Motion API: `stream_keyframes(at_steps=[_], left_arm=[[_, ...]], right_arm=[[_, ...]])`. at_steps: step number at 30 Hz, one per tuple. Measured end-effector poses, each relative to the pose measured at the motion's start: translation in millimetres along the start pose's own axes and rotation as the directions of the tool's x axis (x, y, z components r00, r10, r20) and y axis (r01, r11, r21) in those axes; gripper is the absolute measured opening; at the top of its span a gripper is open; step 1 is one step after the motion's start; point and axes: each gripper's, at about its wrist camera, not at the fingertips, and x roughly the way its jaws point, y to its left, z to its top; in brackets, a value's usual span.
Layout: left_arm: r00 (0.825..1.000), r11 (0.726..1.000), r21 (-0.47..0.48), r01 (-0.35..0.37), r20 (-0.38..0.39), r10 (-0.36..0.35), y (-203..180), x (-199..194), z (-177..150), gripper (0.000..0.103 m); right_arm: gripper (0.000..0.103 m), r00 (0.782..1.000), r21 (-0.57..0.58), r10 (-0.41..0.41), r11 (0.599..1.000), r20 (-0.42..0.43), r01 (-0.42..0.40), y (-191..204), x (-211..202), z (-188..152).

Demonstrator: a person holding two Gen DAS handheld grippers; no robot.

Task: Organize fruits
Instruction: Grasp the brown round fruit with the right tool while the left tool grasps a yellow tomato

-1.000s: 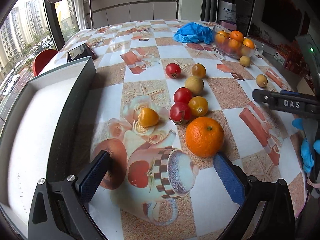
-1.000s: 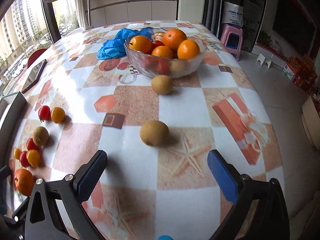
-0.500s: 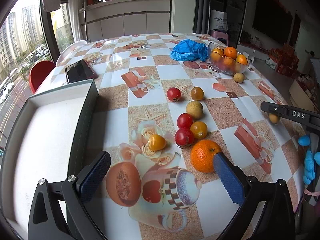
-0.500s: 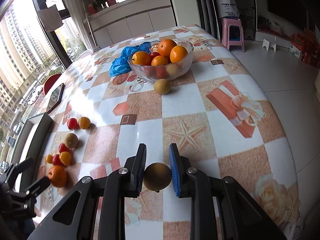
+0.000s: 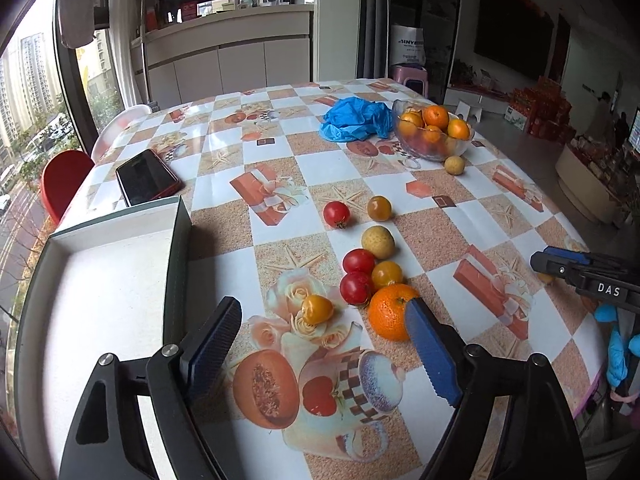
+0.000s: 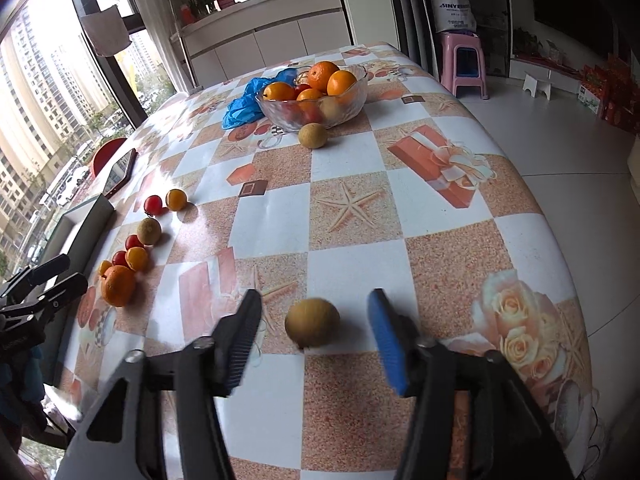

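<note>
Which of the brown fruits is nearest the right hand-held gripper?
The brown fruit lying between its open fingers, apart from the one by the bowl.

Tablecloth (image 6: 432, 248): white/tan checks w/ starfish, orange gift-box and rose prints. Near the clear glass bowl (image 5: 434, 148) of orange fruit: crumpled blue bag (image 5: 356, 118), yellow-brown fruit (image 5: 454, 165). Further from bowl: red tomato (image 5: 336, 214), orange (image 5: 390, 312), black phone w/ red edge (image 5: 146, 177).
</note>
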Motion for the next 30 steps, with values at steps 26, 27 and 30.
stream_keyframes(at_steps=[26,27,30], left_arm=[[0.996,1.0,-0.007,-0.025,-0.09,0.024,13,33,-9,0.085],[0.995,0.999,0.011,-0.032,-0.093,0.033,10,35,-7,0.085],[0.993,0.998,0.046,-0.036,-0.107,0.041,3,44,-3,0.085]], right_arm=[[0.027,1.0,-0.154,0.018,0.988,-0.005,-0.019,31,20,3],[0.028,1.0,-0.167,0.014,0.986,-0.007,-0.015,33,19,1],[0.032,1.0,-0.214,-0.015,0.977,0.005,0.016,39,17,-4]])
